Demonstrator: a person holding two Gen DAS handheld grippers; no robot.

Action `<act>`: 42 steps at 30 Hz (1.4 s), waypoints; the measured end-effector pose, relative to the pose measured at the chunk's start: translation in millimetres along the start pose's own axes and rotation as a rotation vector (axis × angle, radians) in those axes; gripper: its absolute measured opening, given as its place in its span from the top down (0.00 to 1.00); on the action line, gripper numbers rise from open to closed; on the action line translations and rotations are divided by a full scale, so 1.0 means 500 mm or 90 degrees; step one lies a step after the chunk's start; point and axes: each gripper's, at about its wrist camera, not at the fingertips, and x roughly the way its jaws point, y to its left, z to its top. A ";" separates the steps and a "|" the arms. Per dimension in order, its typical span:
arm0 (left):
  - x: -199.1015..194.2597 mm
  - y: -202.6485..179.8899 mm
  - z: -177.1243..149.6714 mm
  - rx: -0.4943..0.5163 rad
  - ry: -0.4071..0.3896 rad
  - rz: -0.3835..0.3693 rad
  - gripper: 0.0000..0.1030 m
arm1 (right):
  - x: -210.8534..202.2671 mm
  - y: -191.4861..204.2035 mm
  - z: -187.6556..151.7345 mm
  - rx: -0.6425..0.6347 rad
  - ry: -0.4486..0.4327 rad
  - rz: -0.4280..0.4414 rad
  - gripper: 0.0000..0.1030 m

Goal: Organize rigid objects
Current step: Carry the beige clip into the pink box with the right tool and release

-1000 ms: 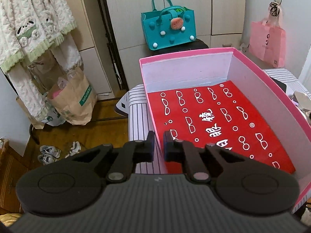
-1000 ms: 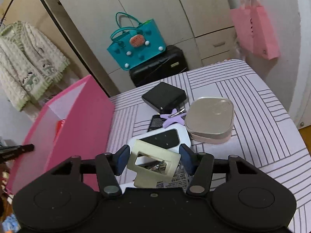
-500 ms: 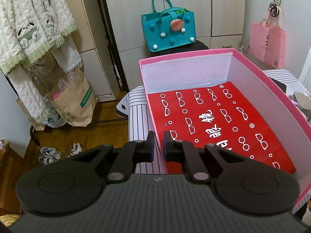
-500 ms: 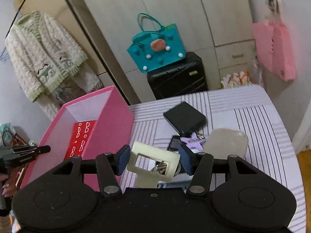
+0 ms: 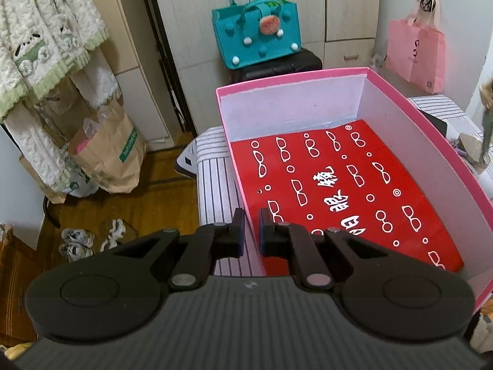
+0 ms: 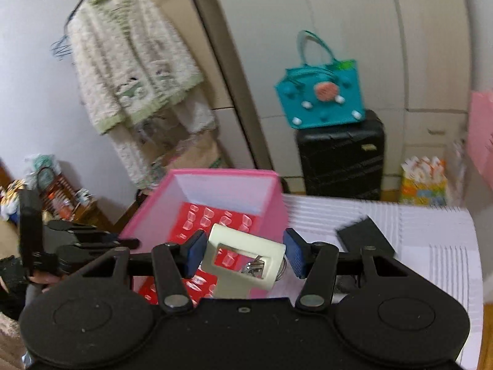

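Note:
A pink box (image 5: 292,104) lined with red paper printed with white glasses (image 5: 339,185) stands on the striped table. My left gripper (image 5: 251,231) is shut on the box's near left wall, one finger inside and one outside. In the right wrist view the same box (image 6: 222,172) lies below and ahead, with the left gripper (image 6: 92,243) at its left edge. My right gripper (image 6: 243,254) is shut on a cream rectangular hair clip (image 6: 246,239) with a metal spring. It holds the clip in the air over the box's near right side.
A flat black case (image 6: 366,240) lies on the striped tablecloth (image 6: 431,246) right of the box. Small items (image 5: 471,151) sit beyond the box's right wall. A teal bag (image 5: 255,37) rests on a black suitcase (image 6: 342,154); a paper bag (image 5: 107,154) stands on the floor.
My right gripper has risen and swung left with the clip, from above the table's clutter to over the pink box, and has rolled. The left gripper and the box have stayed put.

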 end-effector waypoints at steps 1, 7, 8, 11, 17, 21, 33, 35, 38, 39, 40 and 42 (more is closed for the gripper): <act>0.000 0.000 0.003 -0.002 0.007 -0.003 0.92 | 0.007 0.013 0.010 -0.012 0.003 0.009 0.41; 0.007 0.007 0.017 -0.008 0.029 -0.010 0.92 | 0.098 0.078 0.053 -0.036 0.059 0.070 0.41; 0.008 0.010 0.018 -0.011 0.030 -0.012 0.92 | 0.121 0.085 0.056 -0.036 0.070 0.076 0.41; 0.008 0.011 0.014 -0.021 0.029 -0.014 0.92 | 0.190 0.095 0.057 -0.029 0.104 0.091 0.41; 0.009 0.016 0.021 -0.032 0.044 -0.023 0.92 | 0.315 0.116 0.063 -0.005 0.159 0.098 0.41; 0.012 0.026 0.026 -0.044 0.057 -0.038 0.92 | 0.370 0.133 0.066 -0.015 0.180 0.086 0.42; 0.014 0.041 0.042 -0.064 0.091 -0.068 0.91 | 0.496 0.131 0.056 -0.041 0.270 0.043 0.42; 0.015 0.044 0.046 -0.067 0.097 -0.073 0.91 | 0.492 0.134 0.054 -0.046 0.264 0.045 0.41; 0.017 0.048 0.052 -0.076 0.106 -0.079 0.91 | 0.457 0.131 0.070 -0.051 0.225 0.054 0.34; 0.017 0.049 0.052 -0.077 0.107 -0.079 0.91 | 0.442 0.128 0.076 -0.052 0.217 0.063 0.31; 0.017 0.049 0.052 -0.077 0.108 -0.078 0.91 | 0.422 0.122 0.083 -0.046 0.208 0.070 0.31; 0.018 0.048 0.053 -0.079 0.109 -0.077 0.91 | 0.372 0.107 0.098 -0.038 0.186 0.080 0.30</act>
